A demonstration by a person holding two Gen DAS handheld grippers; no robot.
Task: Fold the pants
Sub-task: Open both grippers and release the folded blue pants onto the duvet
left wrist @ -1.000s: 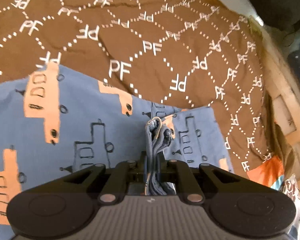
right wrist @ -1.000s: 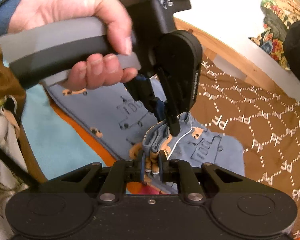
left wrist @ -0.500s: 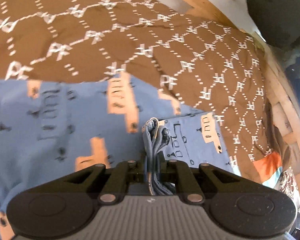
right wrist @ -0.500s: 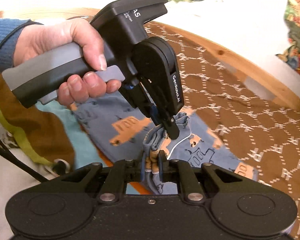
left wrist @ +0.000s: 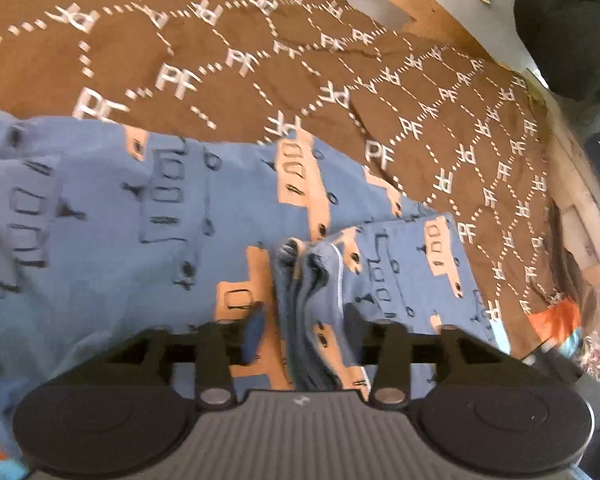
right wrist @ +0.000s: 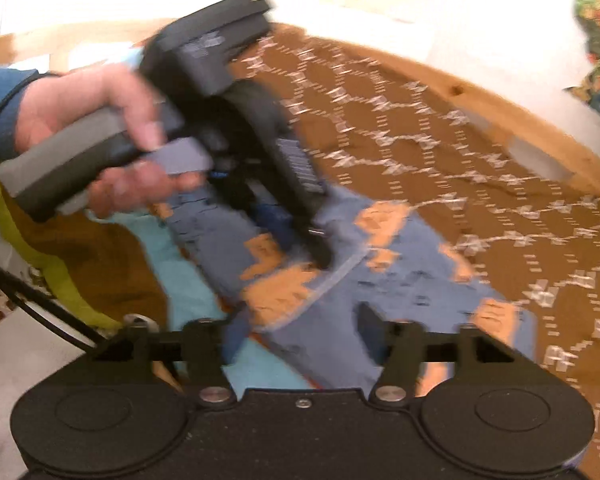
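The bunched waistband of the pants (left wrist: 312, 280), clamped a second ago, is being released as both the left hand-held gripper (left wrist: 304, 330) and right hand-held gripper (right wrist: 300, 332) are opened, so a fold is judged laid.

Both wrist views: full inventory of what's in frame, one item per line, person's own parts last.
pants: 1, blue with orange and outlined truck print, spread on the bedspread, part folded over, bunched edge between the left gripper's fingers
bedspread: 1, brown with white PF lattice, under the pants
bed frame: 1, light wood, along the far edge
dark cushion: 1, black, top right in the left wrist view
teal-and-orange cloth: 1, under the pants' near edge
left gripper: 1, black, jaws opening, pads off the cloth
right gripper: 1, black, jaws opening over the pants
left hand: 1, blue sleeve, holding the left gripper's handle
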